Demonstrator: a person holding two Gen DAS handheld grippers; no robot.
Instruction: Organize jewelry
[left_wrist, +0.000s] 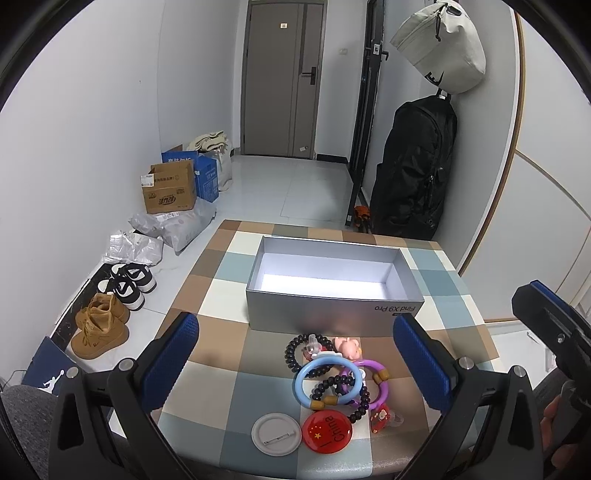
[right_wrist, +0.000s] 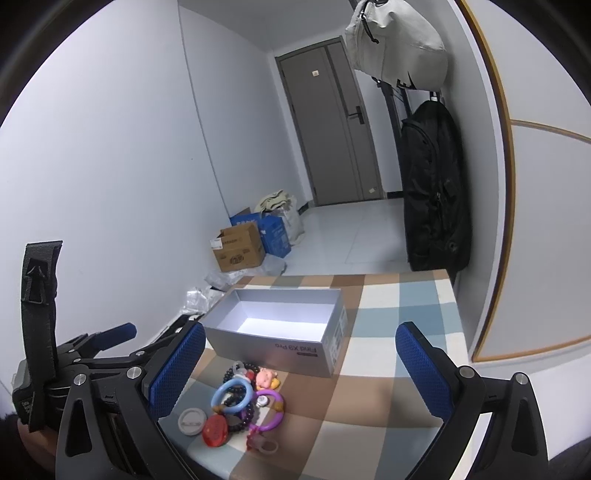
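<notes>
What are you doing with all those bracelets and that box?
A person holds a claw in each hand to tidy jewelry. The left claw and the right claw are both open and hold nothing. The bracelets and round badges lie in a pile on the checked table, just in front of the empty grey box.

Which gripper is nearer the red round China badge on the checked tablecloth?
Left. The left gripper straddles the jewelry pile, with the red round China badge between its open fingers. The right gripper hangs open further right; the badge lies beside its left finger.
</notes>
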